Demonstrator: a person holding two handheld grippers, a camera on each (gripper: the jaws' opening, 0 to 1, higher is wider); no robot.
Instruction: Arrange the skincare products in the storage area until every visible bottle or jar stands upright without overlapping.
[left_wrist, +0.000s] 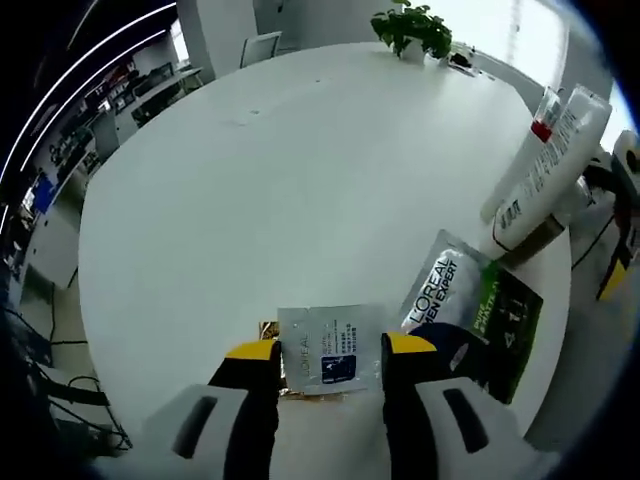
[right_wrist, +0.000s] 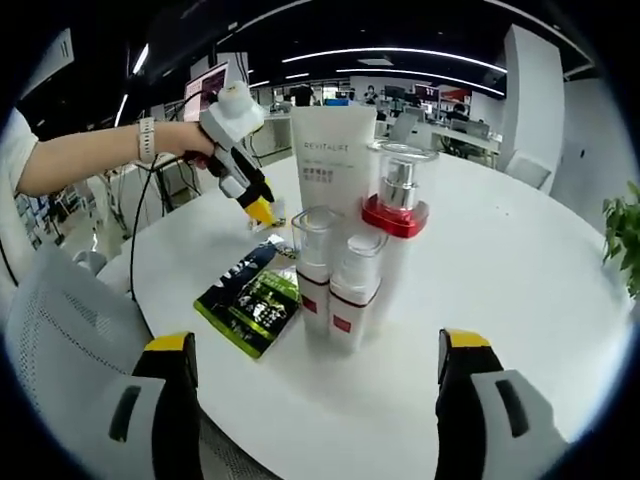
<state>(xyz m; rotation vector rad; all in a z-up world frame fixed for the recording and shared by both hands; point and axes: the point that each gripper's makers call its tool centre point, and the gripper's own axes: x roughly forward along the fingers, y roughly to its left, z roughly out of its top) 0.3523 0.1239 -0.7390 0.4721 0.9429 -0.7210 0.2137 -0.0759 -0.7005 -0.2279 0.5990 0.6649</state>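
So the left tool is down low over the round white surface, jaws spread, with a small silvery sachet lying flat between the yellow tips; can't tell if they're actually touching it. There's something gold-ish poking out from under the sachet, too hidden to say what. Just beside it, near the surface's edge, lies a dark green and silver L'Oreal packet, flat as well. From the right tool's view, the right tool is spread wide, nothing between its jaws, facing a tight cluster of upright bottles: a tall white Revitalift tube at the back, a pump bottle with a red collar and clear cap next to it, and two small white bottles with clear caps in front, standing side by side and touching. The green packet lies right by that cluster, toward the edge. A person's hand holds the left tool further back. A potted plant sits at the far edge.
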